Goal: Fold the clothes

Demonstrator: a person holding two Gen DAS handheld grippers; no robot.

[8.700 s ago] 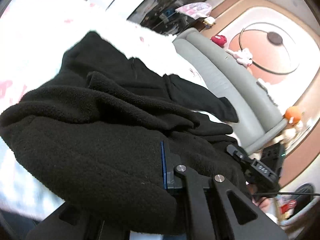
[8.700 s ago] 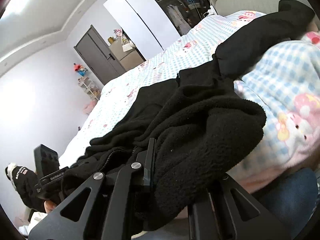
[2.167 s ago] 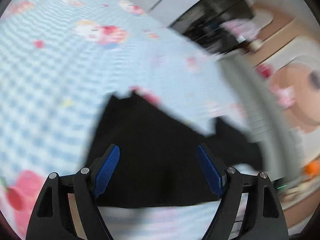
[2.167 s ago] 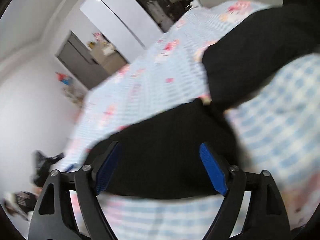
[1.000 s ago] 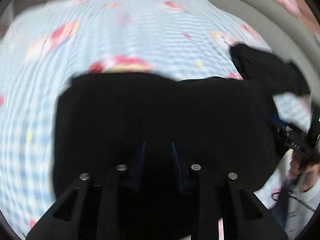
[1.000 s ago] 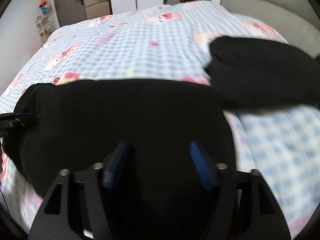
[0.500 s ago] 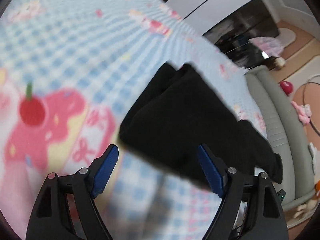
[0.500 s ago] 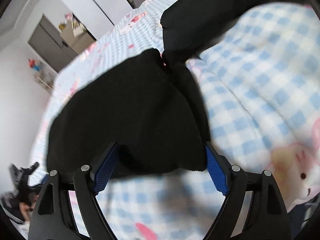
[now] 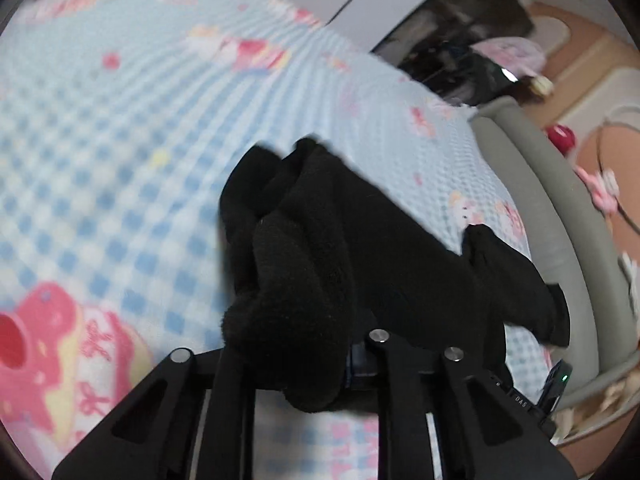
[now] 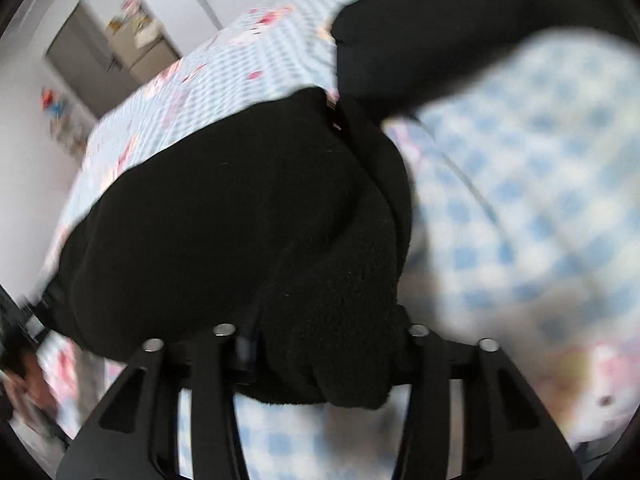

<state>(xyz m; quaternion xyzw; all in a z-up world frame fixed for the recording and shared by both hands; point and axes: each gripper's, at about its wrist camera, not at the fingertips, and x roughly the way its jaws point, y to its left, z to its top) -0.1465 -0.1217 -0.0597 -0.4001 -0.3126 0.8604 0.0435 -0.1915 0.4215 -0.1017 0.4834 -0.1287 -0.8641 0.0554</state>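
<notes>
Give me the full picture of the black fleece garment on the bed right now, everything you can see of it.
The black fleece garment is thick, fuzzy and matte, bunched into soft layered folds and lying on the blue checked bedspread. One long part, likely a sleeve, trails off toward the grey padded headboard. Its near edge is gathered at both ends: the left gripper and the right gripper are each closing on a thick roll of fleece between the fingers. No zip or label shows.

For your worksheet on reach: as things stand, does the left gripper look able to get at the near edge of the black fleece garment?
Probably yes. The left gripper already has a bunched fold of the black fleece garment between its closing jaws, with nothing on the checked bedspread in the way.
</notes>
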